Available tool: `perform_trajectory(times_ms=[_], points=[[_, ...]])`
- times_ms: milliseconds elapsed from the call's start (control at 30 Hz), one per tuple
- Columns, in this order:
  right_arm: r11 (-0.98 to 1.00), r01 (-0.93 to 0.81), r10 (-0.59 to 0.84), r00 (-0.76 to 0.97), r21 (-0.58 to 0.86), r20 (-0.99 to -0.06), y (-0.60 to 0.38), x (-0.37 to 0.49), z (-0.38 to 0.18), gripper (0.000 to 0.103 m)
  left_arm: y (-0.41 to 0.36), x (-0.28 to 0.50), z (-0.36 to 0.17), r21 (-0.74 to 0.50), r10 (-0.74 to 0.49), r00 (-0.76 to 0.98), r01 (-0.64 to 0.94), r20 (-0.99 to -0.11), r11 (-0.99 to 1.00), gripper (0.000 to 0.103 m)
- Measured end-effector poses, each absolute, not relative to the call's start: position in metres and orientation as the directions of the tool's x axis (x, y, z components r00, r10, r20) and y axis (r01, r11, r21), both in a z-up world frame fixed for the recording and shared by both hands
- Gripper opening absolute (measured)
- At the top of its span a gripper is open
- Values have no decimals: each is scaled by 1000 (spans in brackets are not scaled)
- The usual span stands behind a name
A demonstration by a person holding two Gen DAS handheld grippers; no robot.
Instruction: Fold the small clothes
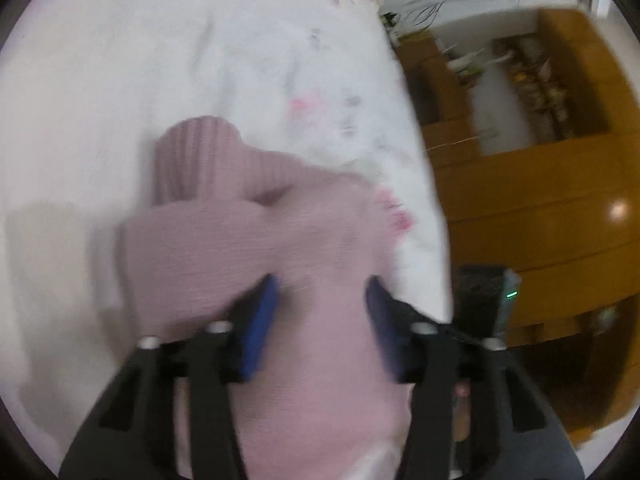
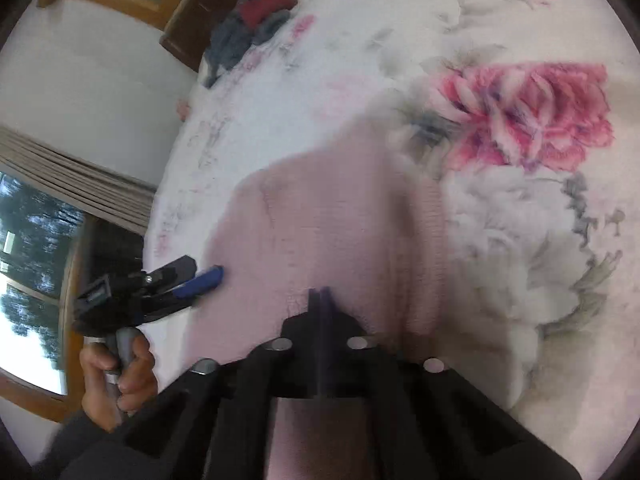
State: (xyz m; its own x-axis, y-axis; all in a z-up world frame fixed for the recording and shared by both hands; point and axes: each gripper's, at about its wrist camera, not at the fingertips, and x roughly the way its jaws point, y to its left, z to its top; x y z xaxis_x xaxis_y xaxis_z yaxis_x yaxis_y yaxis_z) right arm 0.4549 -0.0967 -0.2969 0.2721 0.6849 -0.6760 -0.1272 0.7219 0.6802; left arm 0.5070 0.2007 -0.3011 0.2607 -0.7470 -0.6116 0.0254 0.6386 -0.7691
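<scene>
My left gripper (image 1: 322, 292) sits jaws apart over the pink sweater (image 1: 248, 232) at frame centre on the floral bedspread (image 1: 120, 80), ribbed collar toward the upper left. My right gripper (image 2: 320, 294) pinches its hem.

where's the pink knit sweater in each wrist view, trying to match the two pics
Left wrist view: the pink knit sweater fills the lower centre, ribbed collar toward upper left, between the open fingers of the left gripper.
Right wrist view: it spreads across the centre and lower middle, with the right gripper shut at its near edge; the left gripper shows at its left edge.
Shared landmark: the white floral bedspread under the sweater.
</scene>
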Motion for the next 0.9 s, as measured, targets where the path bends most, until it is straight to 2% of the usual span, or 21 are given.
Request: perform_trajectory(times_ms=[67,133,167,200,300,367,400,433,500,533,567,600,667,733,767,833,900], points=[[674,-75,725,259,735,-638,-109,460,-305,0,204,508,-295,-771,-750,250,21,-612,636,27],[679,-73,720,261,730,-644,-109,456,-296,0,209,500,-276,-788,-767,268,45,-583,615,38],[668,-77,730,258,740,-633,-109,452,-289,0,210,492,-265,-798,-784,271,80,-559,597,38],[653,-86,745,253,753,-617,-108,450,-284,5,208,481,-257,-806,-802,259,119,-538,579,38],[613,-127,783,229,779,-579,-100,435,-275,5,198,459,-259,-794,-807,211,162,-552,586,38],[646,-125,759,209,753,-616,-99,429,-288,0,192,453,-279,-745,-758,186,147,-626,651,30],[646,-113,758,203,755,-619,-102,428,-297,0,193,454,-289,-742,-752,184,132,-633,657,18],[642,-99,761,202,760,-616,-106,428,-305,0,194,455,-294,-731,-737,190,112,-648,673,0],[641,-75,758,219,764,-615,-110,426,-302,0,198,459,-295,-725,-725,196,89,-660,683,2],[657,-81,743,232,749,-627,-110,421,-294,0,201,457,-288,-727,-725,208,83,-656,682,7],[655,-97,746,241,750,-620,-110,414,-283,2,202,452,-280,-743,-742,219,91,-634,663,17],[638,-124,763,236,760,-602,-110,403,-274,4,203,447,-272,-763,-764,223,109,-605,637,32],[629,-170,775,209,758,-596,-103,388,-269,4,204,426,-263,-779,-791,201,152,-578,608,33],[657,-189,754,175,730,-634,-97,376,-277,4,195,410,-275,-745,-761,162,158,-628,648,35],[694,-184,720,169,697,-673,-95,372,-286,0,191,404,-288,-702,-720,142,158,-679,694,33],[747,-179,664,166,640,-729,-95,369,-308,0,188,398,-307,-684,-697,115,135,-707,717,20],[738,-139,674,174,660,-717,-97,367,-307,0,193,393,-304,-702,-710,141,111,-690,704,24]])
